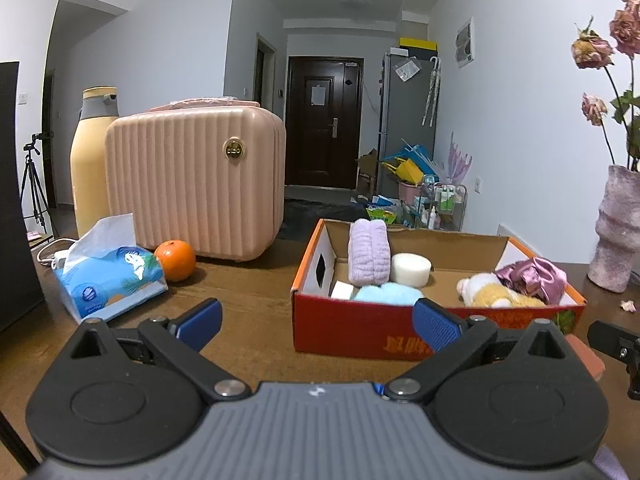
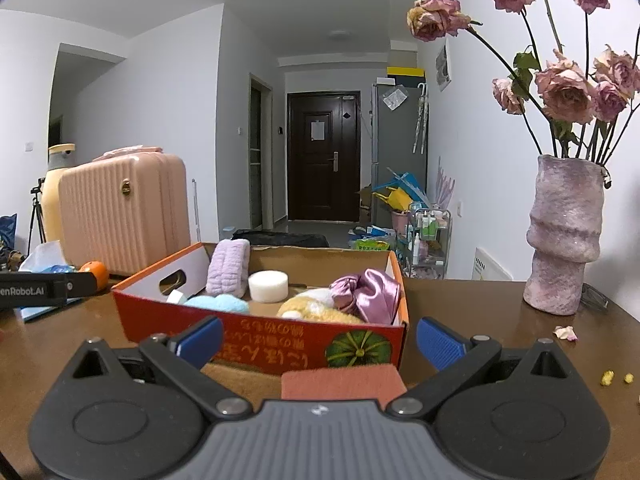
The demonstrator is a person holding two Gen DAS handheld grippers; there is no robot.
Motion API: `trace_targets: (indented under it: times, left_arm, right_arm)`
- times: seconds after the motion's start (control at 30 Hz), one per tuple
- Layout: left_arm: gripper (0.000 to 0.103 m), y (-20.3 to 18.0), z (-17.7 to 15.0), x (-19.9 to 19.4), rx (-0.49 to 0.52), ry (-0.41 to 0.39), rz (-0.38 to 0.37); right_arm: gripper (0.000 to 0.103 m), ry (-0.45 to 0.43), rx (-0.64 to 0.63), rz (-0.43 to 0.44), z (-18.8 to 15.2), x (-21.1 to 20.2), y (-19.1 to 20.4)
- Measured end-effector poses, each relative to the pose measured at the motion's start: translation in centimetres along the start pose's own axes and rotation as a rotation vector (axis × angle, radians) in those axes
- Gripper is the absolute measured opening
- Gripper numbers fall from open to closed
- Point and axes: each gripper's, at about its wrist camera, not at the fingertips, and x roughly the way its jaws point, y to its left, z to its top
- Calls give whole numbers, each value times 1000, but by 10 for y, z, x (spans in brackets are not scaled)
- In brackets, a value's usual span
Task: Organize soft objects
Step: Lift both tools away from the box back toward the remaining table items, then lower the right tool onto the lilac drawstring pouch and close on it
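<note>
"enRobot.AI" on left gripper (image 2: 40,290); box (image 2: 280,344) print upside down, unreadable.

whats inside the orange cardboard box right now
In the orange box: lilac rolled towel, white round sponge, light blue plush, yellow plush toy and purple satin scrunchie. The front wall hides the floor beneath them.

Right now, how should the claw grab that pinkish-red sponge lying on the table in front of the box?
Take the pinkish-red sponge across its left and right edges, coming straight down from above. It lies flat on the table, close against the cardboard box, so its front is blocked. The open right claw already straddles it, fingers apart on either side.
</note>
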Motion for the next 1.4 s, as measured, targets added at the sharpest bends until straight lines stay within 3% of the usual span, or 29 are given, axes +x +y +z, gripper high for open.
trace_targets:
  times: [0.83,1.17,1.4]
  left_arm:
    - [103,12,-38,-86,43,32,-71]
    - [103,25,-44,-87,16,74,-79]
    - [103,24,-43,-83,11,133,-108]
  right_arm:
    - [103,51,-64,28,-39,-81,31]
    - [103,97,-92,-2,-46,-85,38]
    - [103,133,-36,-19,-41,-106,22]
